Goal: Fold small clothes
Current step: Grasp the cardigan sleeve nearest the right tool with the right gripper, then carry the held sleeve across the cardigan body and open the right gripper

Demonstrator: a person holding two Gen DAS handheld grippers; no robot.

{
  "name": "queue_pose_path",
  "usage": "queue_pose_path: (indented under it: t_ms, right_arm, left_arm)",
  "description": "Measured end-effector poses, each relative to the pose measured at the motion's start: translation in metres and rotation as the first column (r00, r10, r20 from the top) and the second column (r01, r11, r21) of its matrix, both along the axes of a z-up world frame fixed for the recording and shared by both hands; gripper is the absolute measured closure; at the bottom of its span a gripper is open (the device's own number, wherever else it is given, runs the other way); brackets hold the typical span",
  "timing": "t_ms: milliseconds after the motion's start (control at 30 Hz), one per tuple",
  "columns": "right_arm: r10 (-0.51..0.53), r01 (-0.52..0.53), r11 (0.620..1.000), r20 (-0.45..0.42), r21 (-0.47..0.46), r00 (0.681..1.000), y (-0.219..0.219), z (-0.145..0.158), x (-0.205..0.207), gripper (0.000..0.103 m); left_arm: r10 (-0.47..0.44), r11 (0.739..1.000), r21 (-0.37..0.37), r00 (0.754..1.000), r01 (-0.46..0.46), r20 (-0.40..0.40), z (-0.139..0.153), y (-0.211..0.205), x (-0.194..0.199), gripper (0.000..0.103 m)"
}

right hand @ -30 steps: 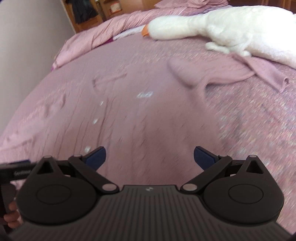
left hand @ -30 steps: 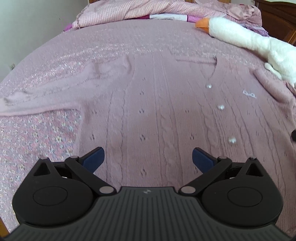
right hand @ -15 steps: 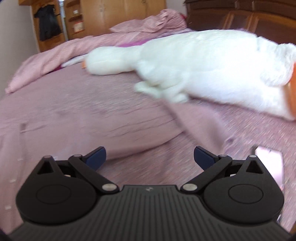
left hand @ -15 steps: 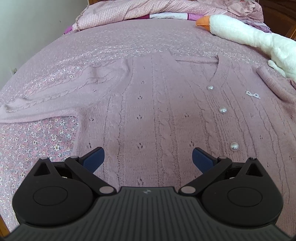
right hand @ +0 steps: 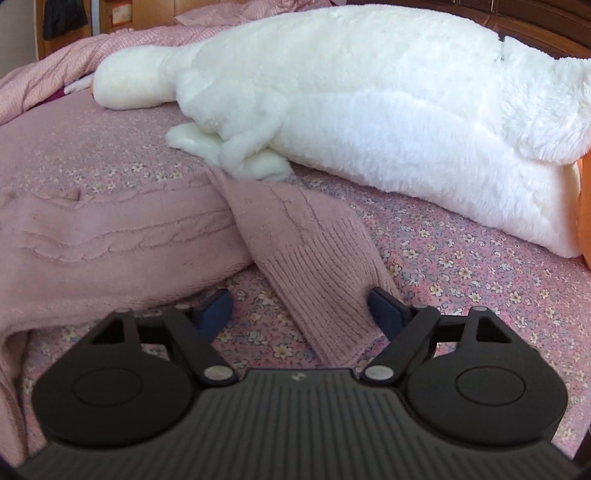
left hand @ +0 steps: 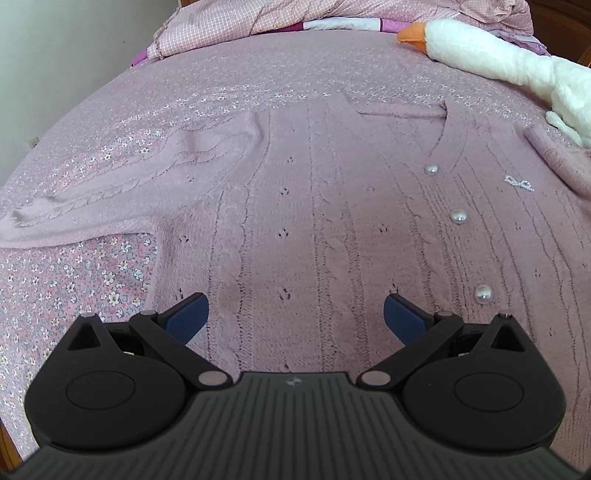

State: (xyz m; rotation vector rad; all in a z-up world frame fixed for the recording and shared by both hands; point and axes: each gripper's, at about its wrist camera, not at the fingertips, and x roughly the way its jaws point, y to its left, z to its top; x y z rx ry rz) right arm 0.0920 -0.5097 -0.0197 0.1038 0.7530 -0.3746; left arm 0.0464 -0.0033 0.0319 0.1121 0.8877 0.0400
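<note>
No readable writing; right gripper point(right hand: 300, 308) closing around ribbed cuff of pink cable-knit cardigan point(right hand: 317, 266), pads not yet pressing; left gripper point(left hand: 295, 314) released above cardigan body.

The cardigan point(left hand: 332, 206) is dusty pink cable knit with pearl-white buttons point(left hand: 459, 216). The bedspread point(left hand: 74, 280) under it is pink with small white and grey flowers. The plush goose point(right hand: 369, 92) is white with an orange beak point(left hand: 413, 34). The quilt point(left hand: 258, 14) has a fine pink check.
</note>
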Motion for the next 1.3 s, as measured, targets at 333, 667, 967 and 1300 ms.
queue_pose_path:
  t_ms: [333, 667, 967, 1300]
  right_arm:
    - [-0.062, 0.060, 0.995, 0.024, 0.081, 0.998, -0.015, 0.016, -0.002, 0.085]
    - [-0.014, -0.048, 0.953, 0.202, 0.300, 0.979, 0.004, 0.073, -0.025, 0.086]
    - [0.084, -0.239, 0.872, 0.349, 0.427, 0.933, 0.047, 0.141, -0.031, 0.086]
    - [0.173, -0.421, 0.717, 0.444, 0.556, 0.879, 0.120, 0.196, -0.017, 0.086]
  left_arm:
    - [0.007, 1.000, 0.003, 1.000, -0.007, 0.028, 0.007, 0.007, -0.006, 0.000]
    - [0.022, 1.000, -0.011, 0.998, -0.022, 0.054, 0.017, 0.019, -0.014, 0.000]
    - [0.049, 0.998, -0.029, 0.997, -0.047, 0.066, 0.023, 0.036, -0.022, 0.000]
    - [0.110, 0.993, -0.054, 0.990, -0.106, 0.086, 0.028, 0.069, -0.030, 0.000]
